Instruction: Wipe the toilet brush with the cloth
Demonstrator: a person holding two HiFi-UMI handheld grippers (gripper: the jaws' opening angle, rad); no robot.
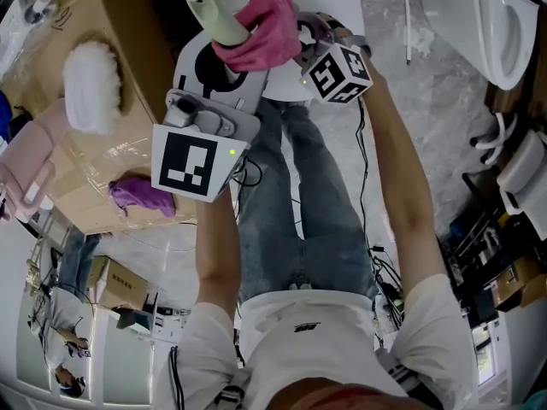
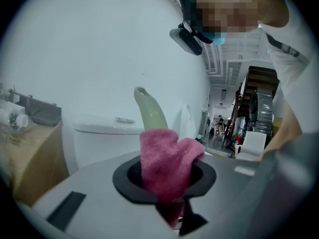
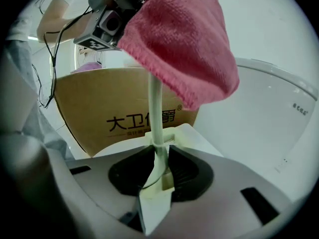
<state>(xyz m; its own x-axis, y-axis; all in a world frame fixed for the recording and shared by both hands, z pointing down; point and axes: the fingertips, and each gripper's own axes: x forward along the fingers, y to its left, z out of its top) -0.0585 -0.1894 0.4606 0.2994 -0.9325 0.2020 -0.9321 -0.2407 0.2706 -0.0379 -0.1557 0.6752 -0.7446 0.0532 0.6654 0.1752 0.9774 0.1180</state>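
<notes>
This looks like a storeroom or showroom for bathroom fittings, not a home: white toilets [image 1: 502,22] stand loose on a marbled floor [image 1: 427,101] beside printed cardboard boxes [image 3: 124,113], cables [image 1: 382,272] trail about, and an open hall with a staircase [image 2: 260,91] lies beyond

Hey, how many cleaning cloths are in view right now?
2. A pink terry cloth wraps the pale green toilet brush handle, held by the left gripper; a crumpled purple cloth lies on the brown cardboard box. Others may be hidden.
</notes>
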